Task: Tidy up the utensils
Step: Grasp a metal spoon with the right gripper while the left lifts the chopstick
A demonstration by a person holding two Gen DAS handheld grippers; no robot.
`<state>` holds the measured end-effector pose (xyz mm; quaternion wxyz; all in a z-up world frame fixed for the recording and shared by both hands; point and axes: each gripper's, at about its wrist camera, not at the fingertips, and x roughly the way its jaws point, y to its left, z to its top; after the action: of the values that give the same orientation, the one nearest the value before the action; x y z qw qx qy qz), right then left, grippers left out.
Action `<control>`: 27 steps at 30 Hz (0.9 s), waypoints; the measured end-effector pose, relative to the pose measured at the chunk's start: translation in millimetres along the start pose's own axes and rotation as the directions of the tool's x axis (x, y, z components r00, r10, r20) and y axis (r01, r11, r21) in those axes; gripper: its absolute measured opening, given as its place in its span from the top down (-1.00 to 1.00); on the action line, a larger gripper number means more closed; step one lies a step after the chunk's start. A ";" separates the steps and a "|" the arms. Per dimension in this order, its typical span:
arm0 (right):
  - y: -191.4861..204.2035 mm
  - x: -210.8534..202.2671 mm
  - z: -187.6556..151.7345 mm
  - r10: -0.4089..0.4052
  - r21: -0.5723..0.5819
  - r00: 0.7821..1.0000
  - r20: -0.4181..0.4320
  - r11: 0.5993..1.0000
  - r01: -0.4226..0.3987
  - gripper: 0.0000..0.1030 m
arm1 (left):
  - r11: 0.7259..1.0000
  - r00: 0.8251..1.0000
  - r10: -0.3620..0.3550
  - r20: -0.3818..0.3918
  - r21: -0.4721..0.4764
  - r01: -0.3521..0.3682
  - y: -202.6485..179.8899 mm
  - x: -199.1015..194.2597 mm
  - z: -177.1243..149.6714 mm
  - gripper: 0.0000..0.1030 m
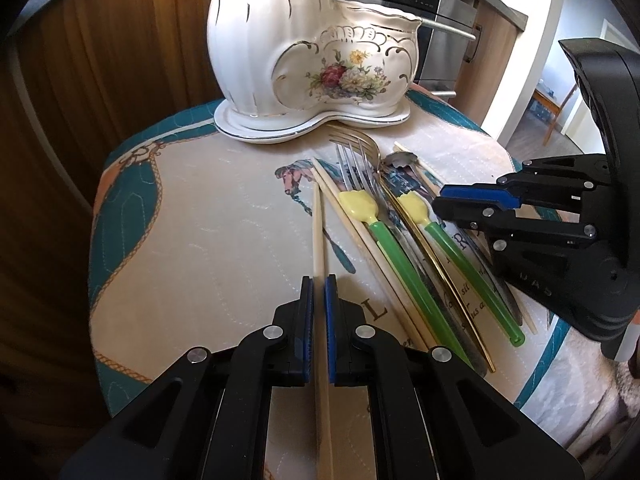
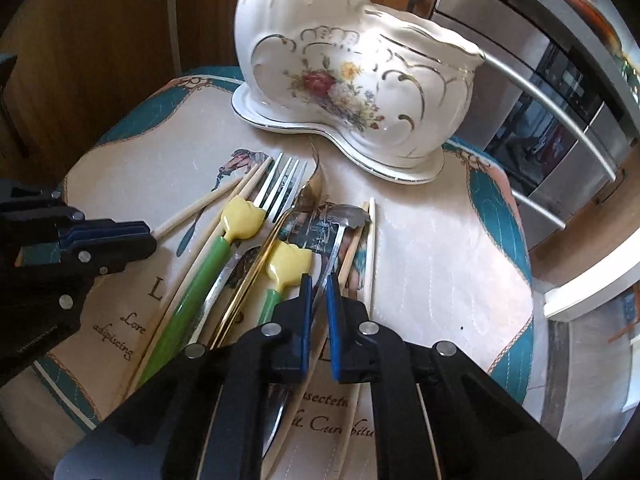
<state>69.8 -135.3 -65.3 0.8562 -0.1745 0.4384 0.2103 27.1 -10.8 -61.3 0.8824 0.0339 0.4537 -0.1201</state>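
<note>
A left hand-held gripper [image 1: 319, 278] is closed around a pale chopstick [image 1: 317, 224], gripping it along its length, likely to carry it to the white floral ceramic holder [image 1: 304, 48] at the back of the surface [image 1: 192, 216]. The right hand-held gripper [image 2: 319, 278] is narrowed around the thin metal handle of a spoon [image 2: 340, 232]; whether it pinches firmly is unclear. Beside them, forks [image 2: 276, 188], more chopsticks and two green-handled utensils with yellow heads [image 2: 240, 218] lie loosely bunched, awaiting sorting.
</note>
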 end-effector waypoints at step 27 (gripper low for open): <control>-19.7 -24.3 -15.1 0.134 0.076 0.970 0.205 0.985 -0.152 0.97 | 0.999 0.992 -0.028 0.120 -0.011 0.029 4.5 -25.6 1.5 0.88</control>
<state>56.9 -164.4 -51.4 0.8855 -0.0814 0.3710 0.2677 15.1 -2.1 -39.9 0.9065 0.0142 0.4010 -0.1315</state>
